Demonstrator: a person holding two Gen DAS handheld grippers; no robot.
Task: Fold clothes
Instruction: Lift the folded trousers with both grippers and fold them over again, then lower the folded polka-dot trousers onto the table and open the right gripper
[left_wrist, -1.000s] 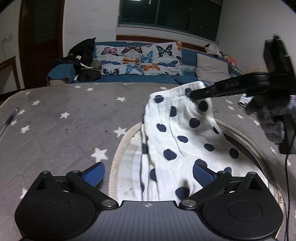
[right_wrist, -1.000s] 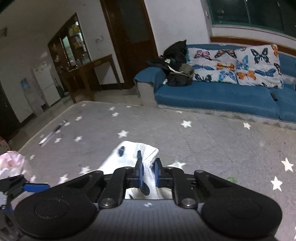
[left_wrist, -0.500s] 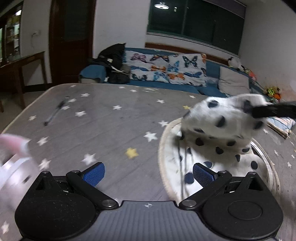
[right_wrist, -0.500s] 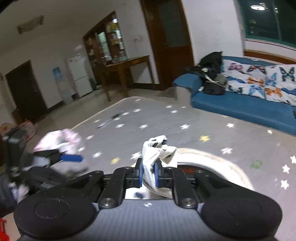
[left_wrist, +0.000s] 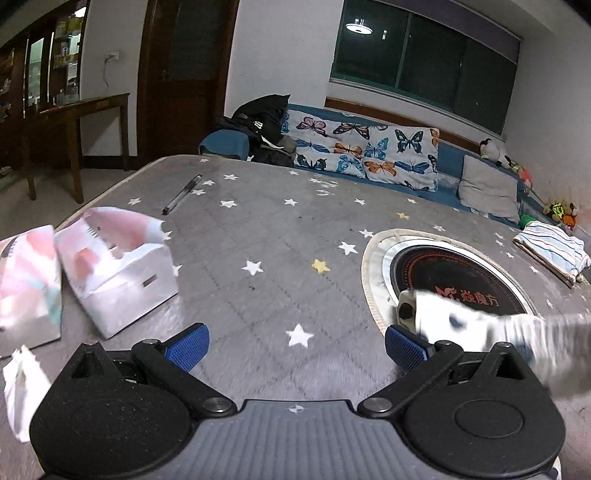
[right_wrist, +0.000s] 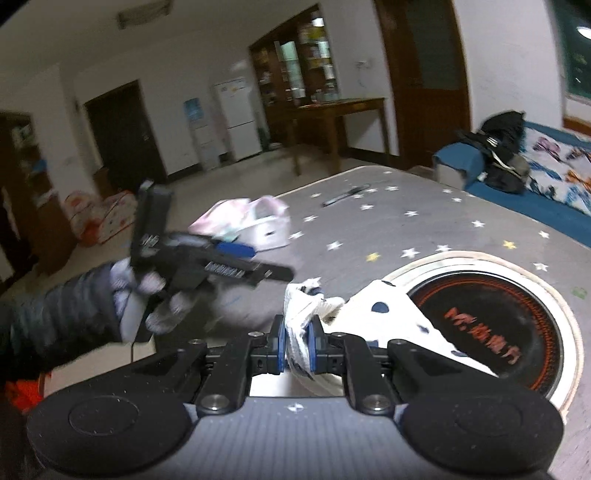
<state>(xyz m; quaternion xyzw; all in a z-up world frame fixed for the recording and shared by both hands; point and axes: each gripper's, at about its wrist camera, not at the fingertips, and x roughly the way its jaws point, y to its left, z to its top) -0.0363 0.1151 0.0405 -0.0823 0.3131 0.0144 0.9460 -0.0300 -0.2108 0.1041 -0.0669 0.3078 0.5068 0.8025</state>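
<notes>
We have the polka-dot garment (right_wrist: 373, 314) bunched between the clamped pads of the right gripper (right_wrist: 297, 347), trailing over the round cooktop (right_wrist: 491, 325). Our left gripper (left_wrist: 295, 343) gapes empty; such a thin pinch could slip, dropping the cloth in a heap

A grey counter (left_wrist: 280, 236) printed with white and yellow stars carries everything here. In the left wrist view, a round black plate with red lettering (left_wrist: 454, 280), ringed in white, is set into its surface at about four o'clock. A pen (left_wrist: 181, 195) lies at ten o'clock near the far edge. A white box (left_wrist: 125, 284) with pink cloth (left_wrist: 29, 280) spilling from it sits at eight o'clock. Folded striped cloth (left_wrist: 552, 249) rests at three o'clock, well apart from the box.
</notes>
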